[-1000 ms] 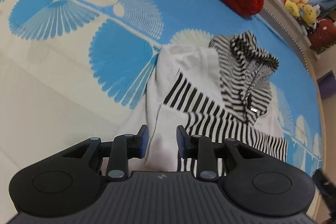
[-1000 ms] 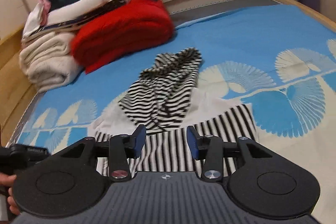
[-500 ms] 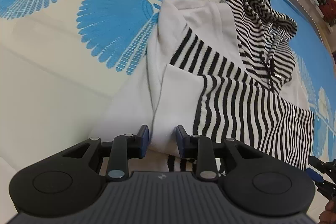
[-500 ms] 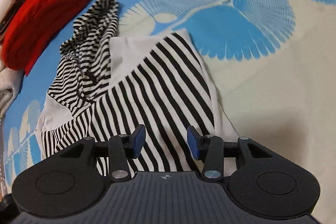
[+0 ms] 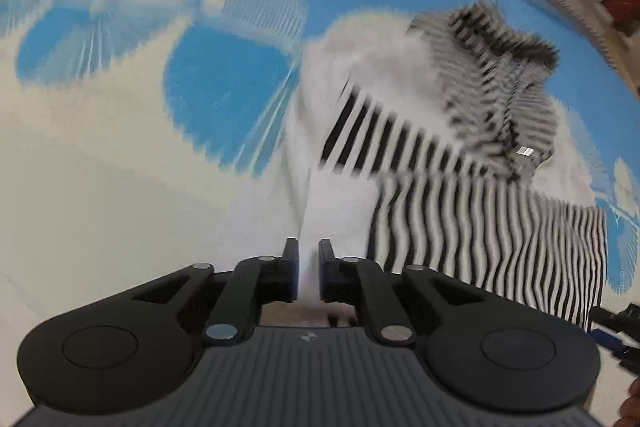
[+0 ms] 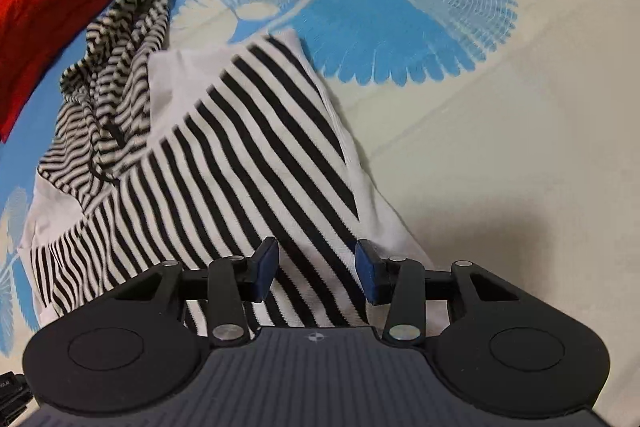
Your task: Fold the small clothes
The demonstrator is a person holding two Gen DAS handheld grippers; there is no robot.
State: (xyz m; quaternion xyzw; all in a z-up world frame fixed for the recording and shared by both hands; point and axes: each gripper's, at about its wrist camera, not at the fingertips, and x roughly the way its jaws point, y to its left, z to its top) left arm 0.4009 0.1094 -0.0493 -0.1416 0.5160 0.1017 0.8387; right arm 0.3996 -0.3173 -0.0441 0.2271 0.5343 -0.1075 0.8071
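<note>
Left gripper [image 5: 308,273]: nearly closed, pinching hoodie [image 6: 224,163] hem for folding.
Right gripper [image 6: 316,269]: wide open, empty, over hem.

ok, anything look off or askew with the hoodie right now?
The hoodie lies partly folded but askew: its striped hood is bunched and crumpled toward the red blanket, not laid flat. No damage shows. The left wrist view is too motion-blurred to judge.

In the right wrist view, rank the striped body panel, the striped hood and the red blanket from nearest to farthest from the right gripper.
1. Striped body panel: directly under and ahead of the right gripper, between its open jaws.
2. Striped hood: farther, upper left.
3. Red blanket: farthest, beyond the hood at the far left.
</note>
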